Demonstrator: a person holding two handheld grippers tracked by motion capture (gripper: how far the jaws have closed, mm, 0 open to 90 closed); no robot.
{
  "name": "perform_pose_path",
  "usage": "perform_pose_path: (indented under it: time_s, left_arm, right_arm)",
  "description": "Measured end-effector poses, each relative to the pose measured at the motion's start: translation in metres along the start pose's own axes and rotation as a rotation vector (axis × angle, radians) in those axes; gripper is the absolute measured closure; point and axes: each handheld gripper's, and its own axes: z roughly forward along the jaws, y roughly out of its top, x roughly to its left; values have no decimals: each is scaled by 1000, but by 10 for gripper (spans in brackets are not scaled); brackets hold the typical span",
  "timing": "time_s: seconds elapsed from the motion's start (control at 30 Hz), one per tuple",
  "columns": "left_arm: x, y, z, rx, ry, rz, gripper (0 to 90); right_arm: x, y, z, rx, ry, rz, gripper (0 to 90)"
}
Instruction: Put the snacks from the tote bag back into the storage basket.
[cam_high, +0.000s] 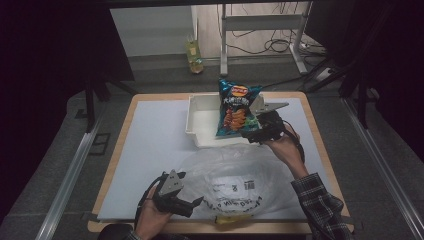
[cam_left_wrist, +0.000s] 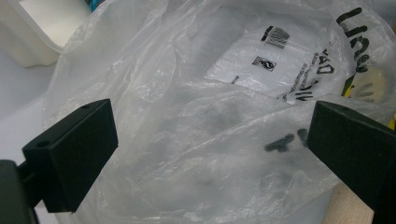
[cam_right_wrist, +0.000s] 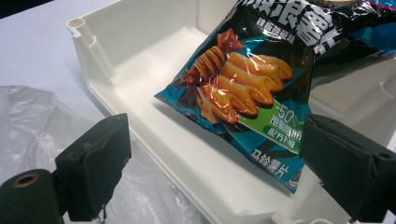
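Reading "-50" on the chip bag (cam_right_wrist: 252, 107).

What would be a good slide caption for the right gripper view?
Open right tongs face a blue chip bag leaning in a white bin, beside a clear plastic bag.

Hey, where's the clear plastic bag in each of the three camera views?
High view: plastic bag lies at bottom centre, near the left gripper.
Left gripper view: it spreads between and beyond the jaws.
Right gripper view: lower left corner.
Shared landmark: the white bin, beside it.
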Motion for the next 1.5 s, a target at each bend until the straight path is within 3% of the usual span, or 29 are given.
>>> perform_pose_path:
  time_s: [0.33, 1.5]
  left_arm:
    - [0, 0, 0, 6, 4, 5, 17]
    - [5, -1, -3, -15, 12, -24, 19]
  right_arm:
    - [5, -6, -5, 8, -15, -32, 69]
    - [22, -21, -25, 12, 1, -27, 54]
